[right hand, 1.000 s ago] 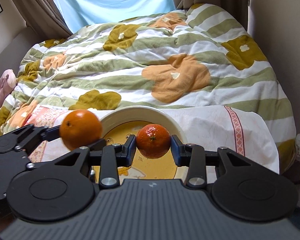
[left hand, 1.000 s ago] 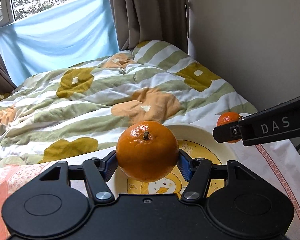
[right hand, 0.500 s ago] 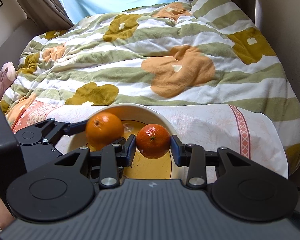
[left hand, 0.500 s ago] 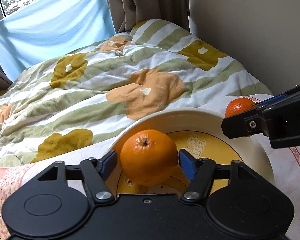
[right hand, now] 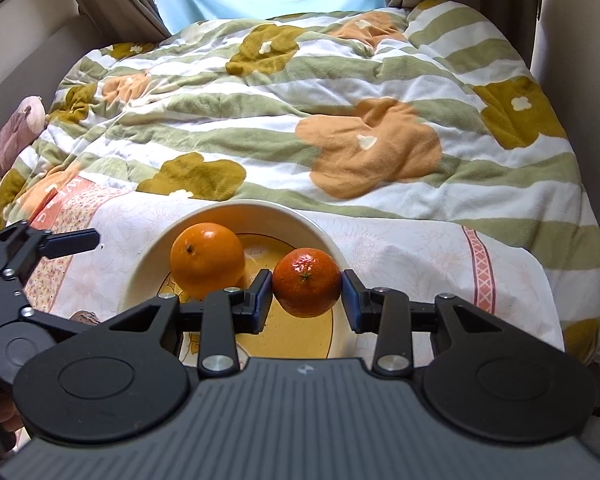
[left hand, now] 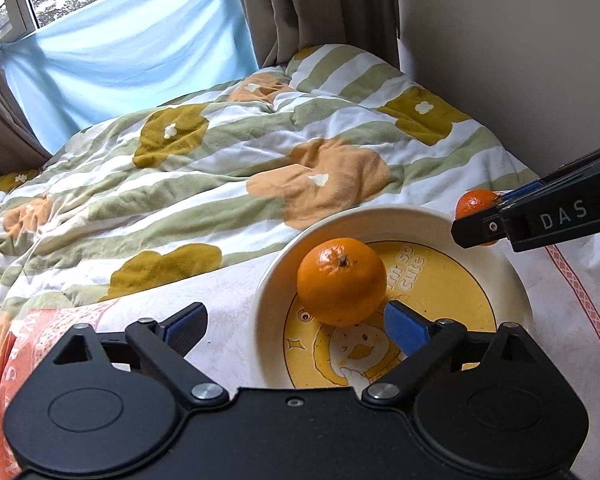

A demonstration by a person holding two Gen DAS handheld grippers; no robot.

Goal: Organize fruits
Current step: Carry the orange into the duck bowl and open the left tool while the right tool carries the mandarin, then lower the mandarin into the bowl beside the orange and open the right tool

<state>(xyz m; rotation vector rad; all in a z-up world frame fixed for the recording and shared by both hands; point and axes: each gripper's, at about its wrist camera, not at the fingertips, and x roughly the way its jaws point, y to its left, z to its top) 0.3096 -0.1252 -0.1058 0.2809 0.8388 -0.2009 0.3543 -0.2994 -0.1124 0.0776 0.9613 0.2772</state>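
Left wrist view: the left tool (left hand: pixel 296 326) stands spread wide, its blue pads well apart after the jaws have just been opening. The large orange (left hand: pixel 342 281), which was pinched between those pads a second ago, now sits loose in the cream bowl (left hand: pixel 388 216), on the yellow cartoon-duck base near the bowl's left wall. It lies ahead of the pads; the right pad (left hand: pixel 404 326) ends just beside its lower right, and whether they touch cannot be told. The left pad (left hand: pixel 186 326) now sits out over the pale patterned cloth (left hand: pixel 228 300), clear of the bowl. At the right edge the right tool's finger marked "DAS" (left hand: pixel 540 218) reaches in with the small mandarin (left hand: pixel 474 204) behind its tip, above the bowl's far right rim. The striped floral duvet (left hand: pixel 220 168) covers the bed beyond.

Right wrist view: the right tool (right hand: pixel 306 298) is pinching the small mandarin (right hand: pixel 306 282), both pads pressed against its sides, as in the earlier frames. The fruit hangs over the right part of the bowl (right hand: pixel 236 210), lower and nearer the yellow base than before. The large orange (right hand: pixel 207 258) rests in the bowl to its left, close by but apart. The left tool (right hand: pixel 72 240) shows at the left edge, one finger out over the cloth, no longer around the orange.
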